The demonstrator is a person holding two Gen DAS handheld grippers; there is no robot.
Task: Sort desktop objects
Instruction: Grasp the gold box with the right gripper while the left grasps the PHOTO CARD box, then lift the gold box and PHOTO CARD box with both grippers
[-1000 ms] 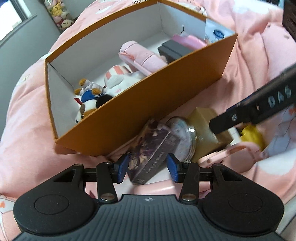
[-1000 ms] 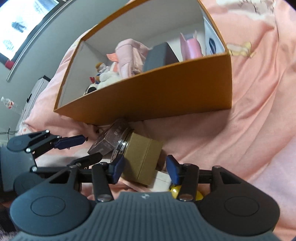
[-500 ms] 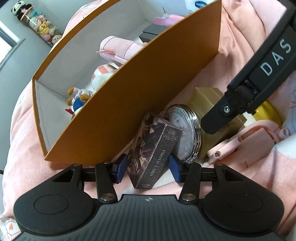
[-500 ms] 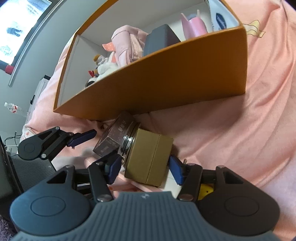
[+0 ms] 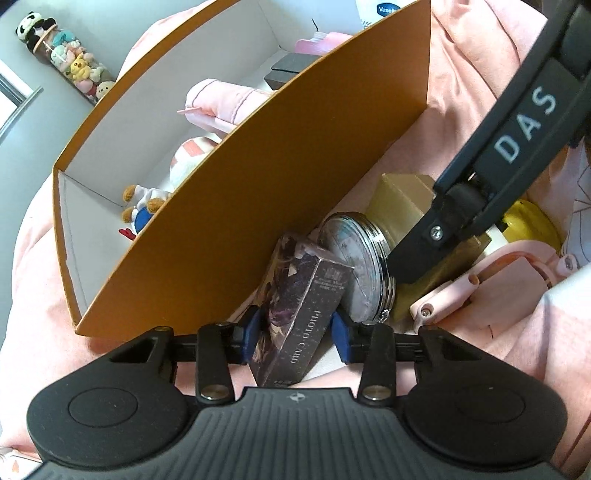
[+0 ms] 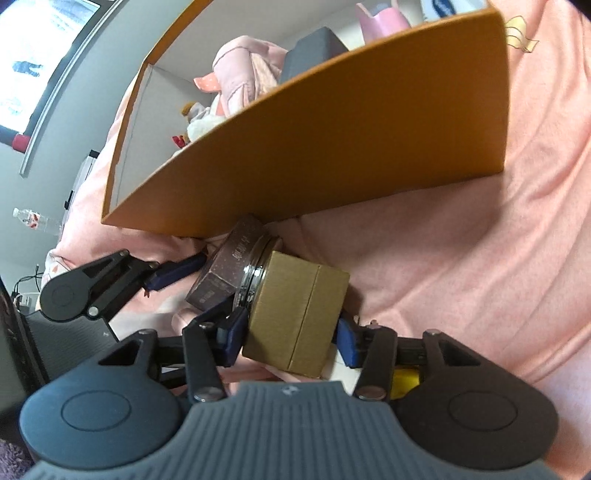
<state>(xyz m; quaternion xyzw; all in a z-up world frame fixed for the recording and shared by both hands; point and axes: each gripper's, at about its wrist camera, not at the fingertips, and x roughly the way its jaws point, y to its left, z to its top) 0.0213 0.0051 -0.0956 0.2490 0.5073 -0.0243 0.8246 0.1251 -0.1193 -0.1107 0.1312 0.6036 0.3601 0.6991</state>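
Note:
A dark photo card box stands on end in front of the orange box. My left gripper straddles it, jaws closing, both blue pads against its sides. A round metal-rimmed tin leans behind it, against a tan cardboard box. In the right wrist view my right gripper is closing on that tan box, with its pads touching both sides. The left gripper shows there too, at the card box. One right finger crosses the left wrist view.
The orange box holds plush toys, a pink pouch, a dark block and a Vaseline tub. A pink plastic piece and a yellow object lie right of the tan box. Pink bedding lies all around.
Both grippers have come closer to their boxes, and both views have rolled a little. The tan box now sits deeper between the right pads. The left pads have narrowed onto the card box.

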